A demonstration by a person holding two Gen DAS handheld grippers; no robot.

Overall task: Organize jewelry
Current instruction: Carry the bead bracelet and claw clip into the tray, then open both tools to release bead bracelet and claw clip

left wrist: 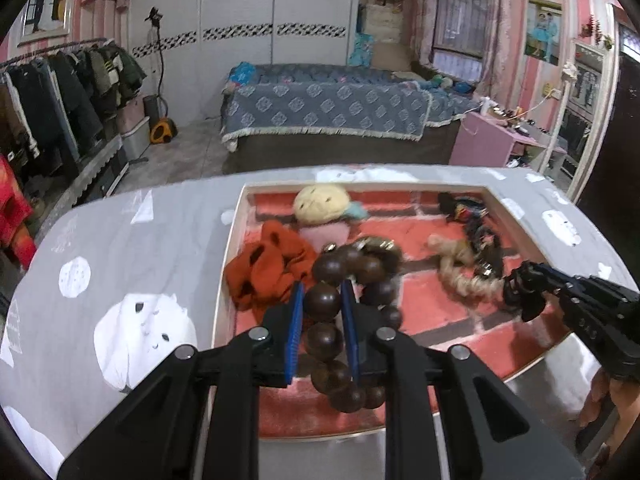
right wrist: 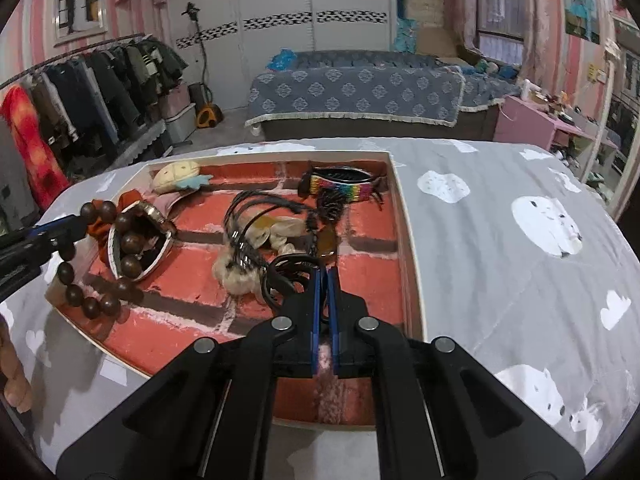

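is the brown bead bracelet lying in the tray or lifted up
Lifted, mostly. The left tool is shut on the wooden bead bracelet, whose loop dangles over the brick-patterned tray; whether the lowest beads touch it, cannot tell.

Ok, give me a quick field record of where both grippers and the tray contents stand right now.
left gripper: shut on the brown wooden bead bracelet, over the tray
right gripper: shut on a black hair tie, over the tray's right part
tray: shallow box with a red brick-pattern lining, on a grey cloth printed with white shapes
also in tray: orange scrunchie, yellow plush clip, rainbow hair claw, beige fluffy hair tie
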